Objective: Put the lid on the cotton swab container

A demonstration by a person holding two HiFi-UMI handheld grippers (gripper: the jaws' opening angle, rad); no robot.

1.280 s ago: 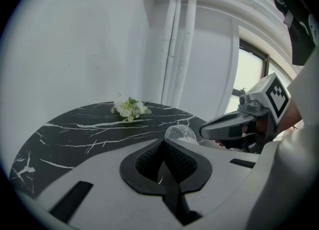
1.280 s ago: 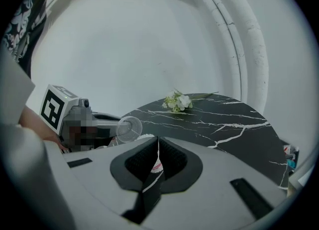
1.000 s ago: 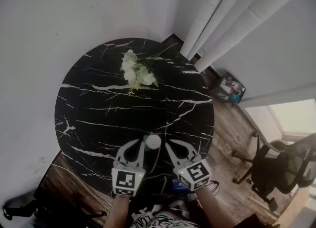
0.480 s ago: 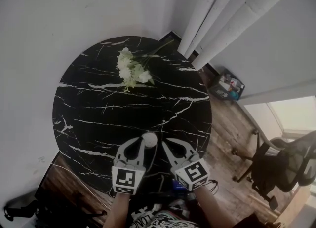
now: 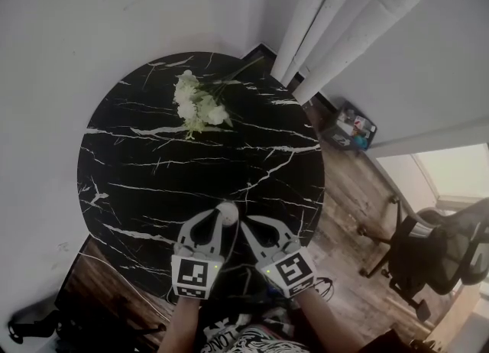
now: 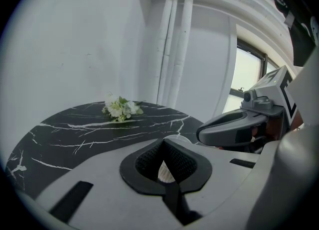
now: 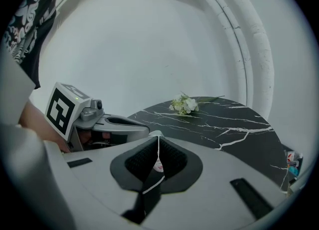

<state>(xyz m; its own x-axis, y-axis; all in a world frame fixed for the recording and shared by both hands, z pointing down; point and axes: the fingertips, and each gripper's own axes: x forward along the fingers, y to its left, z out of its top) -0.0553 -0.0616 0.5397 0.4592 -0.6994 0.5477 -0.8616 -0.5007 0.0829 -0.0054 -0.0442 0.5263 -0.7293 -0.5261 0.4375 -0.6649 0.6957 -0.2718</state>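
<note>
Left gripper view has the left gripper closed on the cotton swab container, a white ribbed piece of it showing between the black pads and its pale rim just past their tips. Right gripper view has the right gripper clamped on the lid, which sits edge-on between its pads as a thin white line with a small printed mark low down. Head view puts the 2 grippers side by side at the near edge of the round black marble surface, tips angled toward each other, with the container as a small white disc at the left gripper's tips; I cannot tell whether it touches the surface. Well apart, near the far rim, lies a bunch of white flowers. Beyond the surface, white pipes run along the wall, and an office chair stands on the wooden floor to the right.
</note>
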